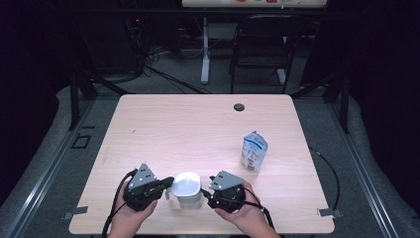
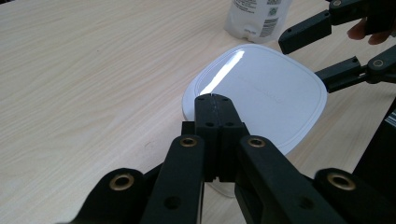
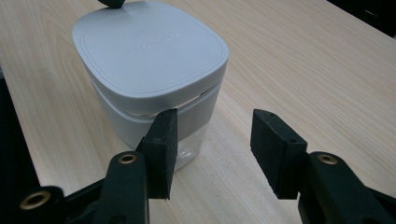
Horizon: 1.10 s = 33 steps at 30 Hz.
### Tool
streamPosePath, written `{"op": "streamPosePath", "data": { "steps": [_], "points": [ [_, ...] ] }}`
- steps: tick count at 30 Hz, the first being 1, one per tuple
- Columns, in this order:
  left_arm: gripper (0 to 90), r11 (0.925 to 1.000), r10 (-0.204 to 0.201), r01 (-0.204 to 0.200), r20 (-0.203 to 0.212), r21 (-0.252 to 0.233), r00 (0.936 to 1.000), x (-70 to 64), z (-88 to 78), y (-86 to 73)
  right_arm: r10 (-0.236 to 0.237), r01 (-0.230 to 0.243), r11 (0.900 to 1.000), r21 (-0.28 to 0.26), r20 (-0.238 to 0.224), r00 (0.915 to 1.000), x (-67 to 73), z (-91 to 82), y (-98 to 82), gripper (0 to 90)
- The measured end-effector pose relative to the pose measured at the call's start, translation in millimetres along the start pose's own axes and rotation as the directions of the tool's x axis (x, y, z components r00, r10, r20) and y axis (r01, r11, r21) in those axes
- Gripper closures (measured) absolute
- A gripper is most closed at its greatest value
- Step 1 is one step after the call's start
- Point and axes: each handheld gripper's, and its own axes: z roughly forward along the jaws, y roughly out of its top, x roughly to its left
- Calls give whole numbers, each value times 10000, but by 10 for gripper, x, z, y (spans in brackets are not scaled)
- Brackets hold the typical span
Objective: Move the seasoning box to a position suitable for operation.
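— Near the table's [image 1: 148, 119] front edge: white tub [image 1: 187, 190], upright, lid [image 3: 147, 51] on, between both grippers.

— And the left gripper [image 1: 168, 182]?

— Held low in the left hand [image 1: 130, 214], just left of the tub, pointing right toward it. Jaws pressed flat together, nothing between them. Seen from its own view [image 2: 212, 96], tips sitting at the lid's near edge, over the rim; touching or just above, cannot tell.

— Hand pose?

— Forearm coming in from the bottom edge, fingers wrapped round the gripper's body from below, grey plate tilted up on top, cable trailing down past the wrist.

— Right gripper [image 1: 210, 183]?

— Mirrored on the other side, cupped in the right hand [image 1: 245, 210], pointing left at the tub. Jaws apart, clamped on nothing. From its own view [image 3: 212, 144], one finger [image 3: 161, 149] right in front of the tub's wall, below the lid; the other out over bare wood. Contact with the wall hard to judge. Also seen from the left gripper view, both black fingers reaching in at the upper right beside the lid.

— Anything else on the table?

— Pouch [image 1: 254, 151], white and blue, standing upright, well off to the right and farther back. Dark round hole [image 1: 239, 106] near the far edge.
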Motion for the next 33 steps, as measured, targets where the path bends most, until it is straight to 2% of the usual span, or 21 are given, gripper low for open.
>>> {"op": "streamPosePath", "data": {
  "steps": [33],
  "points": [
    [900,10000,-20,20,-29,7,10000,21,-13,-17,-234,234,9995,-192,32,9997,6,-65,126,518]
  ]
}}
